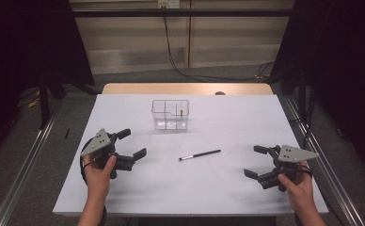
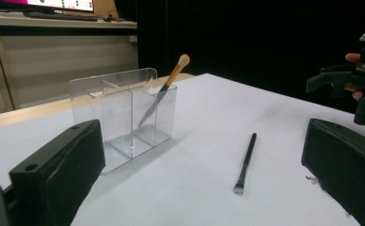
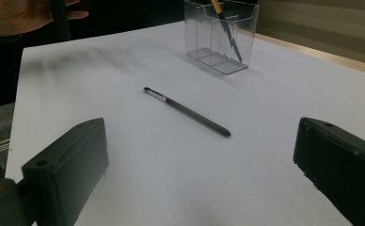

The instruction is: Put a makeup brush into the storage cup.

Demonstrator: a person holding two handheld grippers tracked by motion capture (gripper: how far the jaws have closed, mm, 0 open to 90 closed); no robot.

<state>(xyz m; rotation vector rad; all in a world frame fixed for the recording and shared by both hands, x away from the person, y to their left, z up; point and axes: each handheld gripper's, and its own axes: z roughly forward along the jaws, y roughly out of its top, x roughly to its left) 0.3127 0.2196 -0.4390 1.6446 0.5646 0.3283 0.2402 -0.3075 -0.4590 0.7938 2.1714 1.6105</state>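
Observation:
A thin black makeup brush (image 1: 200,154) (image 2: 245,162) (image 3: 187,112) lies flat on the white table (image 1: 218,188), between my two grippers. Behind it stands a clear plastic organizer (image 1: 170,114) (image 2: 123,116) (image 3: 220,35) with compartments; a brush with an orange handle (image 2: 169,84) (image 1: 181,113) leans in one of them. My left gripper (image 1: 134,143) (image 2: 204,174) rests at the table's left, open and empty, held by a hand. My right gripper (image 1: 257,161) (image 3: 199,174) is at the table's right, also open and empty, jaws pointing toward the black brush.
The table's wooden far edge (image 1: 185,88) lies behind the organizer. Dark curtains flank both sides. Cables (image 1: 194,75) run over the floor beyond the table. Metal rails (image 1: 25,165) run along the floor on each side.

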